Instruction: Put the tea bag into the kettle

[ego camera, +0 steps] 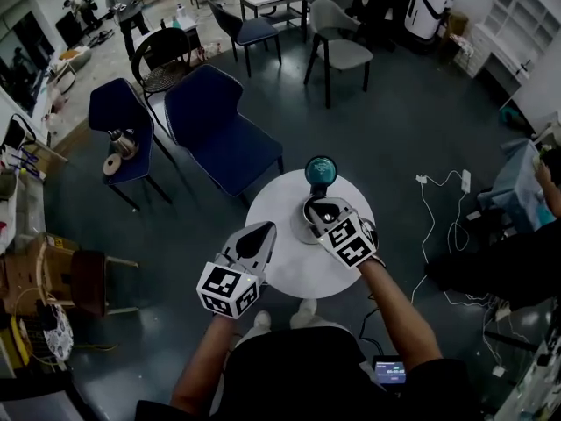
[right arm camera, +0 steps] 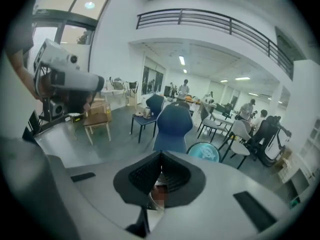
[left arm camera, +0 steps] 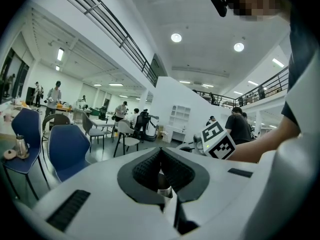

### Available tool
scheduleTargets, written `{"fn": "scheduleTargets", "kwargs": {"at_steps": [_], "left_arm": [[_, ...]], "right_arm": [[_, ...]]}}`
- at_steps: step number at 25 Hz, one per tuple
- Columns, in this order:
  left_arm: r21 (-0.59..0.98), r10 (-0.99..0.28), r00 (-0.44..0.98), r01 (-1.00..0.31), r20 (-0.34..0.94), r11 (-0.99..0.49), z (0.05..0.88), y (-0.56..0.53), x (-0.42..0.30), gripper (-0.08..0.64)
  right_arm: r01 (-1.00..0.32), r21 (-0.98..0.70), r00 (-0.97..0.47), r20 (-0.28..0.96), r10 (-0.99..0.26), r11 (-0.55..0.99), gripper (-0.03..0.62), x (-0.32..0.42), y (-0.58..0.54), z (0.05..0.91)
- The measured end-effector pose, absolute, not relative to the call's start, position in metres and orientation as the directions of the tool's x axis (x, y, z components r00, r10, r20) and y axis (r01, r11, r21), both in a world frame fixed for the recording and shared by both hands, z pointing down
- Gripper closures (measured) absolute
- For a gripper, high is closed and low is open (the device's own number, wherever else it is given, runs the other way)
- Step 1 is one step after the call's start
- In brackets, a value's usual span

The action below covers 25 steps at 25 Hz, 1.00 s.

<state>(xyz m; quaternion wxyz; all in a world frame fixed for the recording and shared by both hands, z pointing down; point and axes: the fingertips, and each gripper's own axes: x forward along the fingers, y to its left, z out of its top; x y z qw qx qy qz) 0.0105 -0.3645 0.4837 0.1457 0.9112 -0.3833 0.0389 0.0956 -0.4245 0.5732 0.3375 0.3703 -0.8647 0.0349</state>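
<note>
Left gripper (ego camera: pixel 262 232) (left arm camera: pixel 161 176): jaws clenched. One small silvery scrap (left arm camera: pixel 164 192) was pinched low between the pads. What the scrap was could not be determined.

Right gripper (ego camera: pixel 318 209) (right arm camera: pixel 161 176): jaws clenched. One small brownish-and-white piece was pinched low between the pads. It was read as the tea bag (right arm camera: pixel 158 196), though most of it was hidden by the pads.

Tea bag orientation: only a short end showed below the pads of the right gripper. Its long axis and heading could not be determined. In the head view it was too small to find.

Kettle (ego camera: pixel 321 172) (right arm camera: pixel 204 152): count, one. It stood upright at the far edge of the table (ego camera: pixel 289 274) with its round teal top uppermost. The right gripper was just short of it on the person's side and pointed toward it. The tea bag was therefore outside the kettle, near it, and held in the air.

The left gripper was over the table's left part, apart from the right gripper and well short of the kettle.

Counts: two grippers, one kettle, one tea bag, one scrap, one round white table. Two blue chairs (ego camera: pixel 219 134) stood beyond the table on the left.
</note>
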Motion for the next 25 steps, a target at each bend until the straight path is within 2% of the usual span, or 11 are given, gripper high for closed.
{"fn": "scheduleTargets", "kwargs": {"at_steps": [13,17,25], "left_arm": [[0.283,-0.653,0.745,-0.661,0.138,-0.695,0.467,-0.358,-0.010,0.546],[0.282,-0.639,0.757,-0.647,0.133,-0.708,0.463,-0.353,-0.009,0.545],[0.286,-0.590,0.798,-0.597,0.118,-0.750,0.454,-0.336,-0.008,0.545]], "right_arm": [[-0.757,0.144,-0.562,0.353,-0.748,0.637,0.574,0.073,-0.382,0.464],[-0.771,0.089,-0.590,0.270,-0.761,0.630,0.574,0.070,-0.368,0.443],[-0.804,0.083,-0.576,0.139,-0.805,0.589,0.574,0.063,-0.336,0.422]]}}
